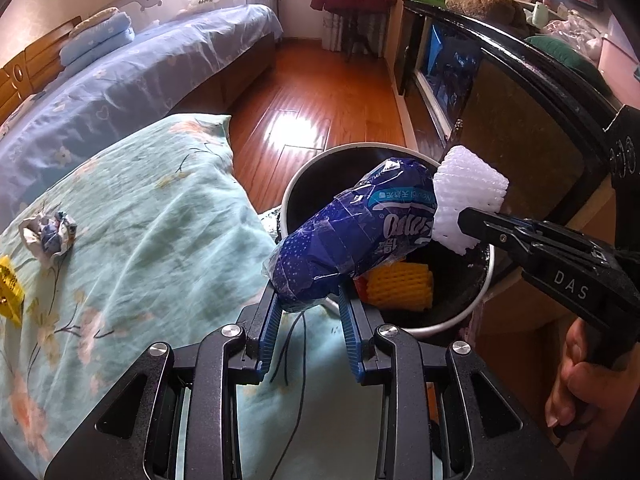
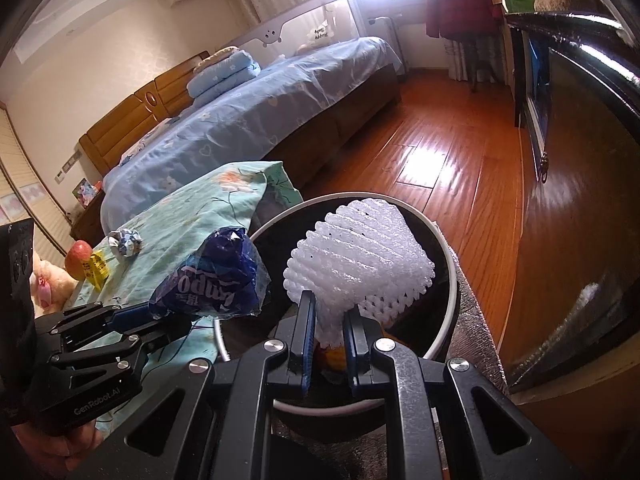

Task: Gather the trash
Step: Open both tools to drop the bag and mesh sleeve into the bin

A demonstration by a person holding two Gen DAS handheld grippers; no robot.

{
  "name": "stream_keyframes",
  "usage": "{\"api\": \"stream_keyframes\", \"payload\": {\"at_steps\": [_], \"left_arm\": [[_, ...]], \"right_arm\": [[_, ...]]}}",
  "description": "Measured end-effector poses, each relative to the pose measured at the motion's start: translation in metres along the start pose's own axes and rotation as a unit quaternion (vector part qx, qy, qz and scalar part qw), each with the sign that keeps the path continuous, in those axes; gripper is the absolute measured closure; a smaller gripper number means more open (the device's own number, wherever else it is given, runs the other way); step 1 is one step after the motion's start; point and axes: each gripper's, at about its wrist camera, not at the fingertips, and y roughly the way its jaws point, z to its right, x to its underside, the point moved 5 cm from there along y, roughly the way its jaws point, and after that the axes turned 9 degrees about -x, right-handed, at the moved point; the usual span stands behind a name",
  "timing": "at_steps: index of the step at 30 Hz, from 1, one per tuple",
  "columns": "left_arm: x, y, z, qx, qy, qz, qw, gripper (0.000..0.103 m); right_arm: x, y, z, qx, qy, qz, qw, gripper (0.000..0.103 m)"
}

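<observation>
Left wrist view: the left gripper (image 1: 308, 300) clamps the near end of a blue wrapper (image 1: 352, 232), whose long axis runs straight out ahead of the jaws and up to the right, its far end over the mouth of the bin (image 1: 298, 194). Ahead and right of these jaws, the right gripper (image 1: 476, 220) comes in from the side, pinching a white foam net (image 1: 468, 200) over the bin's far right rim. One yellow net (image 1: 400, 286) already lies inside, just past the left jaws. Well to the left, on the floral cloth (image 1: 140, 240), sit one crumpled paper ball (image 1: 50, 234) and one yellow scrap (image 1: 10, 292).

Right wrist view: the right gripper (image 2: 329, 312) is closed on the white net (image 2: 360, 256), which stands straight ahead of its jaws, directly above the bin (image 2: 450, 280). The left gripper (image 2: 154, 316) holds the wrapper (image 2: 216, 284) to the left of these jaws, at the rim. Farther left lie the paper ball (image 2: 126, 242), the scrap (image 2: 96, 268) and one apple (image 2: 78, 258).

Both pieces look ready to drop; the net hangs more squarely over the opening, so the right hand seems better placed. Two loose pieces appear left to gather.
</observation>
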Motion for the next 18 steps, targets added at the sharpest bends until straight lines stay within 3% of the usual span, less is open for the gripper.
{"api": "stream_keyframes", "payload": {"at_steps": [7,9,10,12,13,18], "left_arm": [[-0.005,0.008,0.002,0.005,-0.008,-0.008,0.9999,0.070],[-0.005,0.009,0.002,0.007,-0.013,-0.009,0.9999,0.062],[-0.005,0.008,0.002,0.008,-0.015,-0.009,0.9998,0.055],[-0.002,0.006,-0.001,0.007,-0.019,-0.005,0.9998,0.048],[0.000,0.005,-0.003,0.006,-0.022,-0.005,0.9997,0.048],[0.014,-0.002,-0.019,0.006,-0.043,-0.005,0.9990,0.046]], "right_arm": [[-0.004,0.008,0.010,0.003,0.008,-0.010,1.000,0.086],[-0.005,0.010,0.012,0.001,0.014,-0.012,1.000,0.083],[-0.005,0.011,0.013,0.000,0.018,-0.013,1.000,0.081],[-0.005,0.011,0.016,-0.001,0.025,-0.013,1.000,0.056],[-0.006,0.010,0.017,-0.004,0.028,-0.011,1.000,0.050],[-0.002,0.007,0.016,-0.010,0.032,-0.008,0.999,0.047]]}}
